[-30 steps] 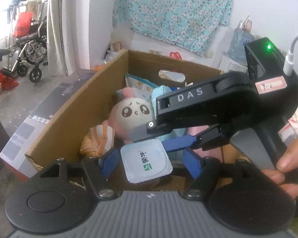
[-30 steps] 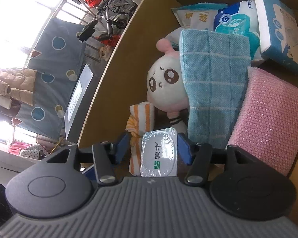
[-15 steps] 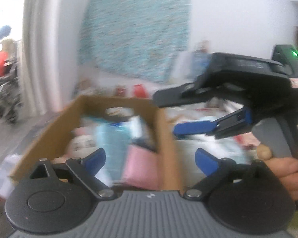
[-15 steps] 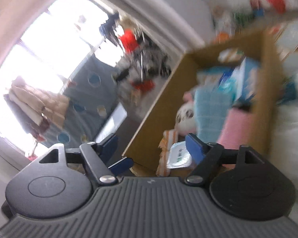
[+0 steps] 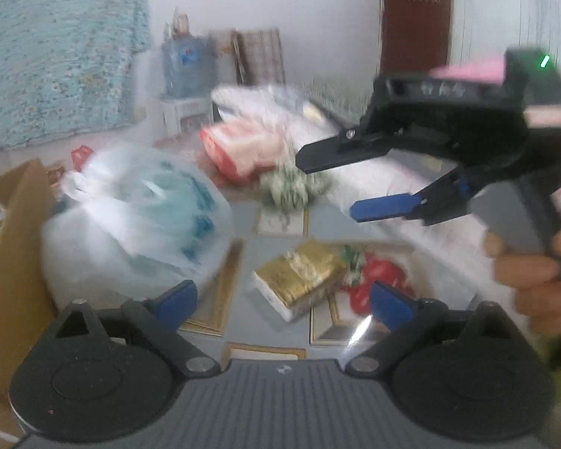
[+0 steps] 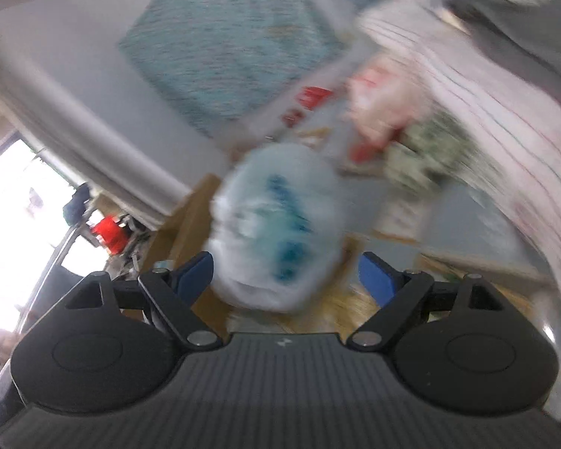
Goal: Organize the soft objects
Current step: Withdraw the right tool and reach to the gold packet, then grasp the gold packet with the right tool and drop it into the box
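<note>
Both views are motion-blurred. My left gripper (image 5: 282, 301) is open and empty above the tiled floor. My right gripper (image 6: 286, 273) is open and empty; it also shows in the left wrist view (image 5: 340, 183) at the upper right, jaws apart. A white plastic bag with blue-green contents (image 5: 138, 213) lies on the floor beside the cardboard box (image 5: 7, 262); it also shows in the right wrist view (image 6: 280, 232), just beyond my right fingertips. A gold-wrapped packet (image 5: 299, 277) and a red soft item (image 5: 377, 280) lie on the floor ahead of the left gripper.
A red-and-white bag (image 5: 243, 149), a green patterned bundle (image 5: 291, 187) and a water jug (image 5: 187, 63) lie farther back. White striped bedding (image 6: 486, 112) runs along the right. A turquoise floral cloth (image 5: 56, 60) hangs on the wall.
Both grippers have let go of the sealed cup, which stays in the box, and have swung right, away from the box toward the floor items. Both are now open.
</note>
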Available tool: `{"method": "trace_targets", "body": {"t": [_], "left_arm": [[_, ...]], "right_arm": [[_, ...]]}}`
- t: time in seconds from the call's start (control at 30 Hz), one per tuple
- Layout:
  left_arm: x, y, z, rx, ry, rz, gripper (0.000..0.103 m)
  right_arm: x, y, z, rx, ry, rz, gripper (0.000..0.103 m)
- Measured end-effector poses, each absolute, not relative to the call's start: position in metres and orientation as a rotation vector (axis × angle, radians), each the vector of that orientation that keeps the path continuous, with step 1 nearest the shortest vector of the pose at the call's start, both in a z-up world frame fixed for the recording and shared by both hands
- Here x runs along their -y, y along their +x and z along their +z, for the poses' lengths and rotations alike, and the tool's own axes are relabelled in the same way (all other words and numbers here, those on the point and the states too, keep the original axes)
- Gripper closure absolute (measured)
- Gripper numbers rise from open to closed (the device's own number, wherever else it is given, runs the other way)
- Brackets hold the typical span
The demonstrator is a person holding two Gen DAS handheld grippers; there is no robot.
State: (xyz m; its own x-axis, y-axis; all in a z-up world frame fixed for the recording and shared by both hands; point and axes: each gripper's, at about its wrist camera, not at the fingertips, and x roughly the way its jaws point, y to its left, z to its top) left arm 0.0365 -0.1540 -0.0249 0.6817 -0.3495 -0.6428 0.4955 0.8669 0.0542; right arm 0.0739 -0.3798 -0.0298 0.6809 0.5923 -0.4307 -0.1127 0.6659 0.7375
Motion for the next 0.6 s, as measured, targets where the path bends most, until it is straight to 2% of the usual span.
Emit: {"method": "trace_targets", "body": {"t": [0.07, 0.27, 0.43, 0.5, 0.6], "left_arm": [[0.168, 0.044, -0.041, -0.699, 0.275, -0.467, 0.011], [0.188, 0.058, -0.066, -0.740, 0.337, -0.415, 0.015], [0.196, 0.064, -0.071, -0.745, 0.336, -0.425, 0.029], [0.196, 0.065, -0.073, -0.746, 0.319, -0.431, 0.040], [0.194, 0.065, -0.071, -0.731, 0.317, -0.403, 0.048]], "right_arm": [[0.385, 0.070, -0.048, -0.737, 0.750, 0.412, 0.019], [0.389, 0.076, -0.075, -0.737, 0.663, 0.349, 0.034], [0.381, 0.083, -0.091, -0.789, 0.652, 0.363, 0.048], [0.375, 0.086, -0.098, -0.809, 0.643, 0.378, 0.056], [0.371, 0.087, -0.102, -0.810, 0.650, 0.379, 0.061]]}}
